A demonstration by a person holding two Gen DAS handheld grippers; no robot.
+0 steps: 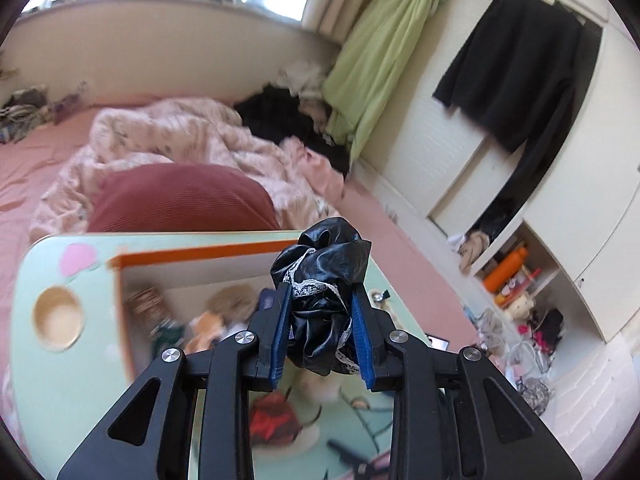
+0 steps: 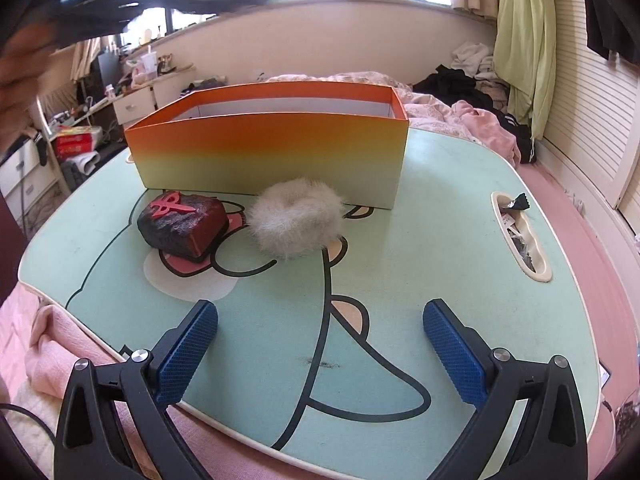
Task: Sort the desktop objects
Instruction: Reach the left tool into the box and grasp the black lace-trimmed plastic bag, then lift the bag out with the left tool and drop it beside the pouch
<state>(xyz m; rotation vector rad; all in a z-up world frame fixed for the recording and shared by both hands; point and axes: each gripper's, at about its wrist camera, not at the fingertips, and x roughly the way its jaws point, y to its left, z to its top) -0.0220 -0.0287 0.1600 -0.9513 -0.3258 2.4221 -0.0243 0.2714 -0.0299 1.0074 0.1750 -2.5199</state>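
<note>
My left gripper [image 1: 320,300] is shut on a black satin scrunchie [image 1: 324,276] with white lace trim, held in the air above the orange box [image 1: 200,254]; several small items lie blurred inside the box. In the right wrist view the orange box [image 2: 268,152] stands at the back of the mint-green lap table [image 2: 420,264]. A dark red pouch [image 2: 184,228] and a white fluffy scrunchie [image 2: 298,222] lie in front of it. My right gripper [image 2: 320,320] stands open over the table's near edge, with nothing between its fingers.
A round cup recess [image 1: 59,318] sits at the table's left end and an oval slot [image 2: 520,240] with small items at its right. The table rests on a pink bed with a rumpled quilt [image 1: 180,140]. White wardrobes [image 1: 560,200] line the right side.
</note>
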